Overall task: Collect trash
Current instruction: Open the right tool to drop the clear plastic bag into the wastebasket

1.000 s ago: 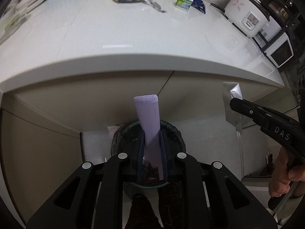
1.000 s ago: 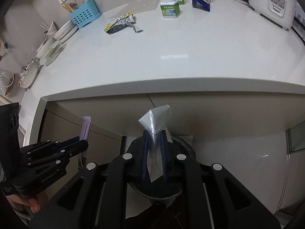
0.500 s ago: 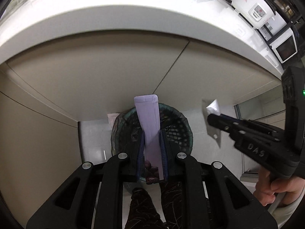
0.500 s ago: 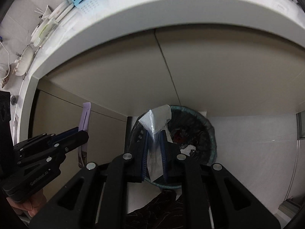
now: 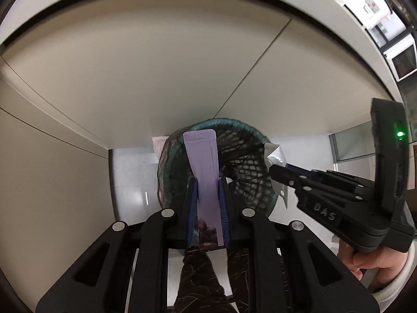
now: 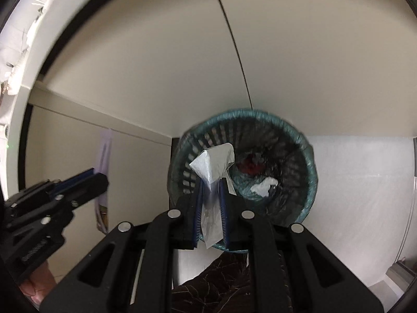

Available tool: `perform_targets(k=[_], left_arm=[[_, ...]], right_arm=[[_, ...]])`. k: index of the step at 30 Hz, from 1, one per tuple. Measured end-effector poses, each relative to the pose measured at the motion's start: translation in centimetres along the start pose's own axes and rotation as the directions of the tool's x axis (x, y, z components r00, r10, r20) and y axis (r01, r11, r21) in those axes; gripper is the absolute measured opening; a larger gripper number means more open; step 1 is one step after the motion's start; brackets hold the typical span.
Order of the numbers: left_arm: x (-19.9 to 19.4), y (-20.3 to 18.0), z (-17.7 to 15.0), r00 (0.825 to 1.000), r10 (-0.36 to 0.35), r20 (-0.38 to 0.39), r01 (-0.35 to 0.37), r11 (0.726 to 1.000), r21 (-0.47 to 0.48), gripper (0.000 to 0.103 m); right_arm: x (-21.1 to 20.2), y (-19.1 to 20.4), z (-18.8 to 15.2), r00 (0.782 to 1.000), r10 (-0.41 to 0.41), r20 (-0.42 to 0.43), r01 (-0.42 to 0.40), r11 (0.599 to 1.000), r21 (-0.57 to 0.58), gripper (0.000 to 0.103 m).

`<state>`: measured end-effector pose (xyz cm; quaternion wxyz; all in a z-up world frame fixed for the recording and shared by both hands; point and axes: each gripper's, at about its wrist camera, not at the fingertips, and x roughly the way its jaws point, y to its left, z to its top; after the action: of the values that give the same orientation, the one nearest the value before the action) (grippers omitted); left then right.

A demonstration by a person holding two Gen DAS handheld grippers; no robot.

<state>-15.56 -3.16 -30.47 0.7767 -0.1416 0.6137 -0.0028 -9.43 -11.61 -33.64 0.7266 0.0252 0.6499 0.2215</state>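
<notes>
My left gripper is shut on a flat lilac packet that sticks up over the round green mesh trash basket on the floor. In the right wrist view my right gripper is shut on a crumpled silvery wrapper, held above the near left part of the trash basket. The basket holds red and white scraps in a dark liner. The right gripper with the silvery wrapper shows at the basket's right rim in the left wrist view. Left of the basket, the left gripper shows edge-on with the lilac packet.
Beige cabinet doors rise behind the basket under the white counter edge. White floor tiles lie right of the basket. A person's dark patterned trouser leg shows below the grippers. A microwave stands at the far right.
Both grippers have sunk from counter height to just above the basket. The countertop and its items have slid out of view, and the basket now looks larger. Both grips are unchanged.
</notes>
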Motion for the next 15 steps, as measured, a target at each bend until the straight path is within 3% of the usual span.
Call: perform_targets(k=[9, 12, 15], left_arm=[[1.6, 1.3, -1.1, 0.999, 0.001, -0.045, -0.003, 0.999, -0.047, 0.016], [1.6, 1.4, -1.3, 0.999, -0.002, -0.047, 0.000, 0.999, -0.044, 0.016], [1.6, 1.4, -1.6, 0.999, -0.003, -0.054, 0.001, 0.999, -0.041, 0.016]], right_arm=[[3.8, -1.0, -1.3, 0.992, -0.051, -0.117, 0.047, 0.998, -0.038, 0.012], [4.0, -0.7, -1.3, 0.991, -0.057, -0.124, 0.050, 0.997, -0.060, 0.016], [4.3, -0.6, -1.2, 0.990, -0.057, -0.131, 0.050, 0.997, -0.052, 0.029]])
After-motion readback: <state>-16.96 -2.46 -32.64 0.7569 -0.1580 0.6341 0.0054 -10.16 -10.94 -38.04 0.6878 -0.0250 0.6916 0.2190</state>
